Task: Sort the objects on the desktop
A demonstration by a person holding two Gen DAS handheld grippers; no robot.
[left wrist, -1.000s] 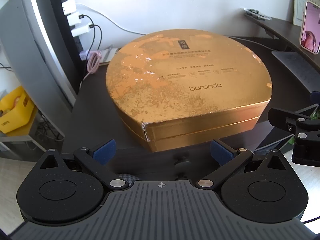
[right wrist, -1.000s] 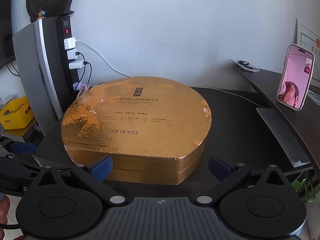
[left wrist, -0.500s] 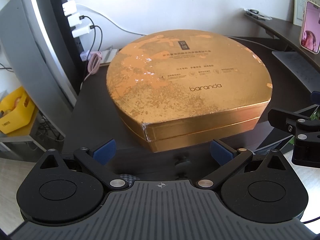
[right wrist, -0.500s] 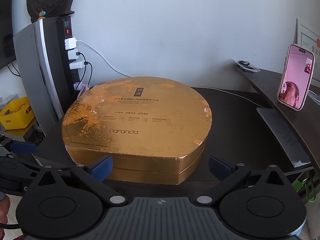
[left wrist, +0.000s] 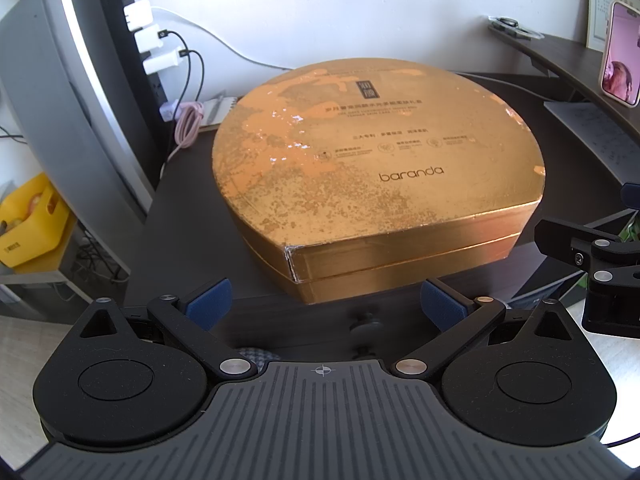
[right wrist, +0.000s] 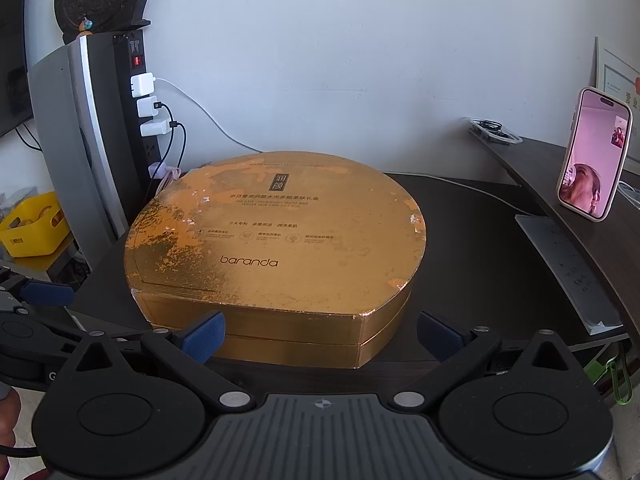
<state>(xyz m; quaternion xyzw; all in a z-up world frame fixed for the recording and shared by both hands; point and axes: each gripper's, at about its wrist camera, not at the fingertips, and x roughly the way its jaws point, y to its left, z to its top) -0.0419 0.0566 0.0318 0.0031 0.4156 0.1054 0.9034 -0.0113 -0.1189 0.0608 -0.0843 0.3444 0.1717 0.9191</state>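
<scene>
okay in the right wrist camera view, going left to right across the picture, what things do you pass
yellow basket → grey tower case → power strip with white chargers → gold gift box → grey keyboard → phone showing a video call.

A dark brown wooden desk (right wrist: 472, 256) carries a large gold teardrop-shaped cardboard gift box (right wrist: 280, 240) printed "baranda", a grey flat keyboard (right wrist: 568, 264) to its right, and a coiled pink charging cable (left wrist: 188, 124) at its back-left corner.

Dark desk (right wrist: 480, 240) against a plain white wall (right wrist: 360, 60).
</scene>
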